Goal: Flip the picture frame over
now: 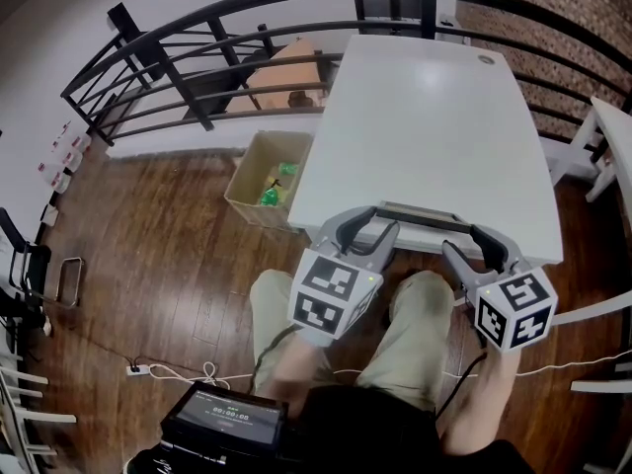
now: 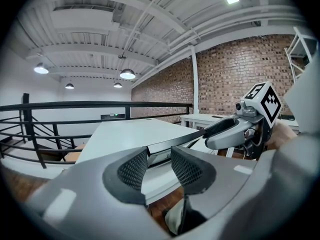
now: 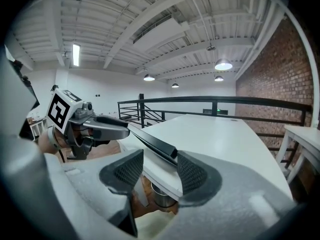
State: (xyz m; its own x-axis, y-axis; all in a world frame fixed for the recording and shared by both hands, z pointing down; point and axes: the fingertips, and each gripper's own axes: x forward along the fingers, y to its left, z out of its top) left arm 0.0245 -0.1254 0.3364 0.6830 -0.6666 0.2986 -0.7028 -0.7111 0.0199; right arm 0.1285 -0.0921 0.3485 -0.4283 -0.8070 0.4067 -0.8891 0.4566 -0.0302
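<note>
The dark picture frame (image 1: 420, 214) lies along the near edge of the white table (image 1: 425, 117), seen edge-on as a thin black bar (image 2: 175, 142) (image 3: 152, 143). My left gripper (image 1: 371, 227) is shut on the frame's left end, with both mesh pads (image 2: 134, 170) pressing against it. My right gripper (image 1: 474, 242) sits at the frame's right end. The corner of the frame lies between its jaws, close to the right pad (image 3: 192, 174), and a gap shows on the left side. The frame's near edge looks raised slightly off the table.
A black metal railing (image 1: 296, 8) curves round the table's far side. An open cardboard box (image 1: 265, 178) with green items stands on the wood floor to the left. Another white table (image 1: 612, 136) is at the right. The person's knees are under the near table edge.
</note>
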